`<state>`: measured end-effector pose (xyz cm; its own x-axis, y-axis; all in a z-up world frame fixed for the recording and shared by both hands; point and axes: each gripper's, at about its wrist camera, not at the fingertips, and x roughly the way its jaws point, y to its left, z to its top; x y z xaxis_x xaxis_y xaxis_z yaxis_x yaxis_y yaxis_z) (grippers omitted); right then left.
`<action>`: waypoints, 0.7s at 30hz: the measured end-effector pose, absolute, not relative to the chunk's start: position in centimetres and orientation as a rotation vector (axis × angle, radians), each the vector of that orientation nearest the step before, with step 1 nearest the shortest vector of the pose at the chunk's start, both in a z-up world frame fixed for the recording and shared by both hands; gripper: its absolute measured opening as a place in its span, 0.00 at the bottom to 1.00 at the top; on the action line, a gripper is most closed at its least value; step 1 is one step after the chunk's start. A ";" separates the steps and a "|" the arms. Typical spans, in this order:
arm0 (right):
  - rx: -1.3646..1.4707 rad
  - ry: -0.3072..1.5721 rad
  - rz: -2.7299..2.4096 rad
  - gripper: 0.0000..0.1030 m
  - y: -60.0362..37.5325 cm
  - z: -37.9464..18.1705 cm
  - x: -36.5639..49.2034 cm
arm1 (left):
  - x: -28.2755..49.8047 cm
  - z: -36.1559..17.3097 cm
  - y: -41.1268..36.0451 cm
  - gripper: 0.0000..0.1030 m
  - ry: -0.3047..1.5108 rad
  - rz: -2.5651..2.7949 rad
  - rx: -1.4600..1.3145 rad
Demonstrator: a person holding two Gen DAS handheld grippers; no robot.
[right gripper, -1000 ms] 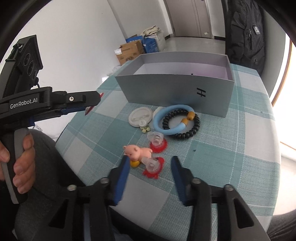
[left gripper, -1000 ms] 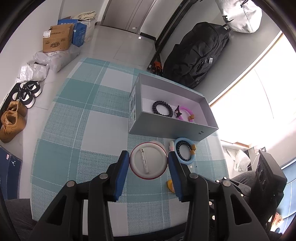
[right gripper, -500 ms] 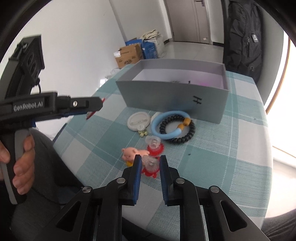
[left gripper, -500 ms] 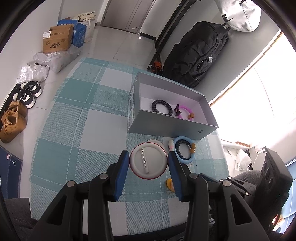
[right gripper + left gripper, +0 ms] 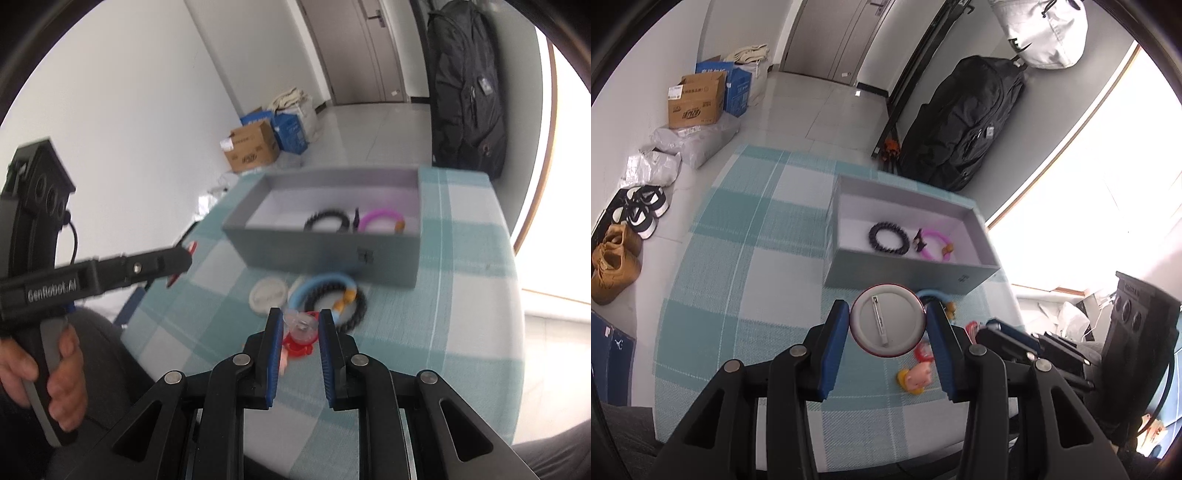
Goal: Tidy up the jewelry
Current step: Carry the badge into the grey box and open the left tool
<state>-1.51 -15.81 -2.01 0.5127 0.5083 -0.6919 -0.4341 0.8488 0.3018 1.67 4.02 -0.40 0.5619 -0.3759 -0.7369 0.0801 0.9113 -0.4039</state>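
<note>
Your left gripper [image 5: 888, 325] is holding a round pin badge [image 5: 887, 319] edge to edge between its blue pads, pin side facing the camera, jaws at a middling width. The badge is hanging above the checked cloth [image 5: 746, 280], just in front of the near wall of the grey box [image 5: 905, 273].

Your right gripper [image 5: 300, 326] is clamping a small clear-and-red piece [image 5: 301, 328]; its jaws are standing narrow, having just been closing onto that piece. The piece is sitting between the pads near their tips. What the piece is exactly, the blur is not letting me tell.

Inside the box, a black bead bracelet [image 5: 889, 237] and a pink ring [image 5: 936, 245] are lying side by side on the floor of the box.

Outside the box, on the cloth, a blue ring [image 5: 321, 286] and a second black bead bracelet [image 5: 351, 308] are lying together, overlapping, just in front of the near wall. A white badge [image 5: 268, 295] is lying just beside them. A pink pig [image 5: 918, 376] is lying near the cloth's front edge.

Your hand [image 5: 40, 373] is gripping the left tool's handle in the right wrist view.
</note>
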 end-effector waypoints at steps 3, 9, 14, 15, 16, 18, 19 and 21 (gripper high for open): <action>0.087 0.827 0.572 0.18 -15.8 -0.6 -0.6 | 2.4 0.4 3.5 0.36 0.927 -0.290 -0.342; 0.067 0.773 0.598 0.17 -15.4 1.6 1.4 | 4.4 1.5 2.6 0.36 0.910 -0.302 -0.316; 0.083 0.741 0.612 0.17 -15.5 2.7 4.2 | 6.6 1.7 1.9 0.36 0.907 -0.311 -0.317; 0.086 0.743 0.614 0.17 -15.4 2.6 4.7 | 7.2 1.6 1.8 0.36 0.912 -0.315 -0.319; 0.090 0.746 0.616 0.17 -15.5 2.6 5.3 | 7.6 1.5 1.7 0.36 0.913 -0.317 -0.321; 0.098 0.749 0.614 0.17 -15.4 2.5 6.7 | 8.6 1.3 1.6 0.36 0.921 -0.320 -0.316; 0.100 0.752 0.615 0.17 -15.3 2.4 7.2 | 8.8 1.2 1.5 0.36 0.925 -0.317 -0.311; 0.098 0.755 0.618 0.17 -15.3 2.2 8.1 | 9.4 0.9 1.5 0.36 0.928 -0.319 -0.302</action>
<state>8.10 -15.26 2.22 0.5609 0.5575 -0.6120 -0.4893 0.8196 0.2981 9.41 1.53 0.93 0.5591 -0.3942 -0.7294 0.1377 0.9116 -0.3872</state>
